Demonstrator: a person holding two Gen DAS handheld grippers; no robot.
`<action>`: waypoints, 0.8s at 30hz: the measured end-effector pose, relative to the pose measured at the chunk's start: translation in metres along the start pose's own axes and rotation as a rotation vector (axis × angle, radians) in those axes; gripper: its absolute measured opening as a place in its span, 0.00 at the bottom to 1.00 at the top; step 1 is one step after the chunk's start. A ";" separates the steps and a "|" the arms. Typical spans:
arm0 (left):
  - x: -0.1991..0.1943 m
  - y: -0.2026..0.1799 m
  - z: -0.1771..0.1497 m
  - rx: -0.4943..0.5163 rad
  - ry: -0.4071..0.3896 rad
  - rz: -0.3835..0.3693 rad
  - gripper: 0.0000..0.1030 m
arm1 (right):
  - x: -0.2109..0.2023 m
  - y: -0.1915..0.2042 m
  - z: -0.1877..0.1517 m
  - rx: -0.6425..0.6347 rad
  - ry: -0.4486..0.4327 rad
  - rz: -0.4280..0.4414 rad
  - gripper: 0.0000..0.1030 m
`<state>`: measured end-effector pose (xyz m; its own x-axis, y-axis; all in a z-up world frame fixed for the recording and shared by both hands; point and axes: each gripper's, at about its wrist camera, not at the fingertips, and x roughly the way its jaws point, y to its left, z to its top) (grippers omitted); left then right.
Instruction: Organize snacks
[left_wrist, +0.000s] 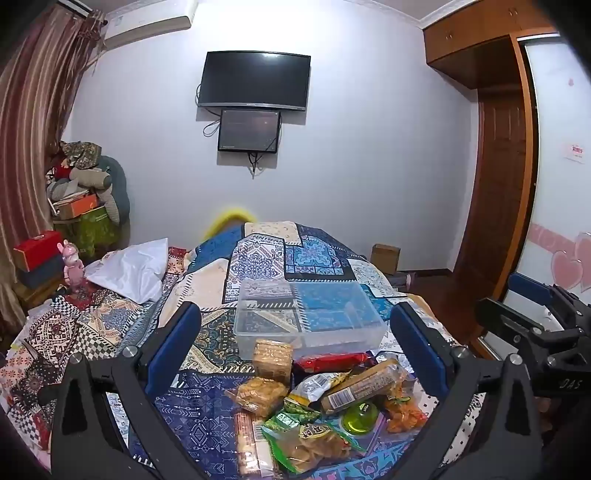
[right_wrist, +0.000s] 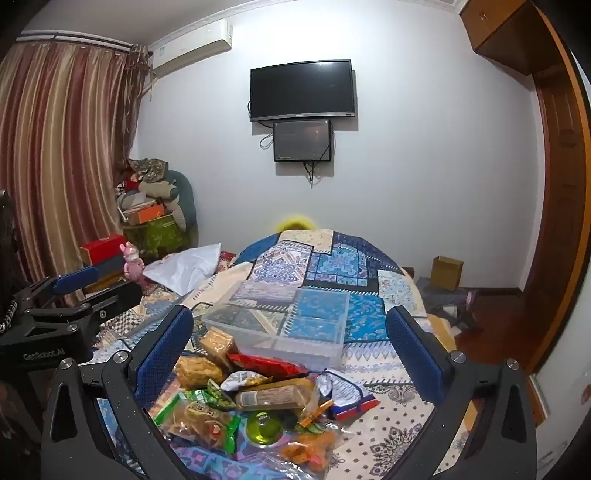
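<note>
Patchwork bedding (left_wrist: 207, 413) in blue and cream covers the bed we work over, with striped curtains (left_wrist: 33, 122) on the left and a dark television (left_wrist: 255, 81) on the far wall. Our left gripper (left_wrist: 295, 350) hangs above the spread with its blue-padded fingers (left_wrist: 173, 347) set wide apart, holding nothing and touching nothing. Between them lies the heap of snacks (left_wrist: 314, 406): biscuit packs, a red wrapper, green bags and a green jelly cup (left_wrist: 360, 415), all loose on the cover. Just beyond the heap sits a clear plastic box (left_wrist: 306, 314), touching the nearest packets. To the right, our right gripper (right_wrist: 290, 354) hovers over the same pile, its fingers (right_wrist: 413, 354) equally far apart and gripping nothing. A wooden wardrobe (left_wrist: 491, 147) lines the right wall.
</note>
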<state>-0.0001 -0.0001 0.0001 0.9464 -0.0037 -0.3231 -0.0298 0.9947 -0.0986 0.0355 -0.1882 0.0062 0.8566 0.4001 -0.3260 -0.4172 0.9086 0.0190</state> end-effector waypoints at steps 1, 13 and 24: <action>0.000 0.000 0.000 0.001 0.002 -0.003 1.00 | 0.000 -0.001 0.000 0.006 -0.001 0.004 1.00; 0.000 0.003 0.003 -0.003 -0.004 0.009 1.00 | 0.000 0.002 -0.005 0.009 0.007 -0.004 1.00; -0.003 -0.006 0.001 0.026 -0.016 0.005 1.00 | -0.001 -0.006 -0.002 0.040 0.001 0.012 1.00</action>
<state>-0.0026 -0.0061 0.0027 0.9513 0.0027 -0.3082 -0.0264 0.9970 -0.0729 0.0367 -0.1943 0.0048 0.8512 0.4110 -0.3263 -0.4149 0.9078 0.0609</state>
